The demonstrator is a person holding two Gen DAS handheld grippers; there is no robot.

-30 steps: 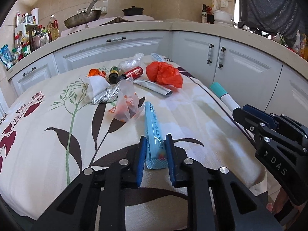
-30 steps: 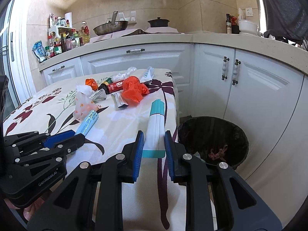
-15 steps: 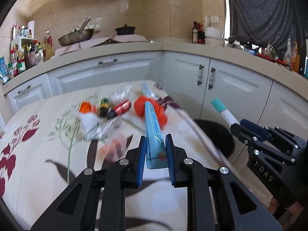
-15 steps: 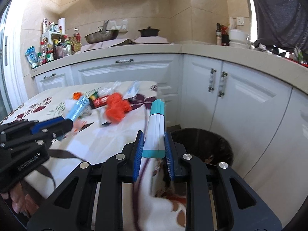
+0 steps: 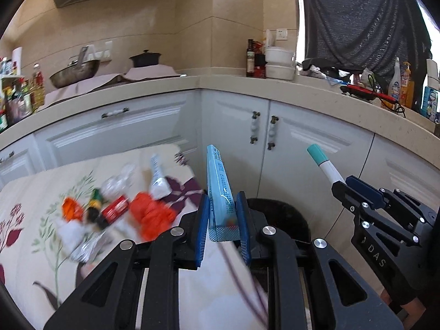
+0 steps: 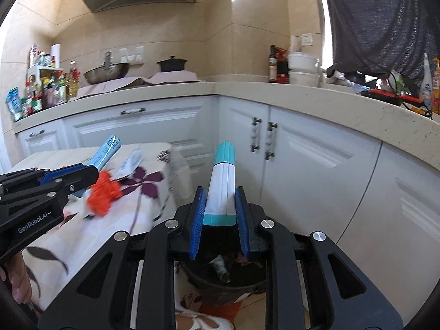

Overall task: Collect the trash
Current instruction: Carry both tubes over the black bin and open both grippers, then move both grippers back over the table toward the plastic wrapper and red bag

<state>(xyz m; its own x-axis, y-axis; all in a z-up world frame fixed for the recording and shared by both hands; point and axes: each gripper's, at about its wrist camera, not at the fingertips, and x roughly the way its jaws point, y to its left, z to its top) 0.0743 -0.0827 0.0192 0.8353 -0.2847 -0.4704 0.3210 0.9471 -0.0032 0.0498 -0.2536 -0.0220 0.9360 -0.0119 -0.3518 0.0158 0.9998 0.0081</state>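
While both grippers squeeze long tubes pointing straight ahead, the bin sits just below the right gripper; left gripper is farther.

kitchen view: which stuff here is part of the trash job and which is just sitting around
Job:
- blue tube in left gripper
- white-teal tube in right gripper
- bin
- orange bag, red can on table

Lying about:
- wok
- black pot
- white bowls
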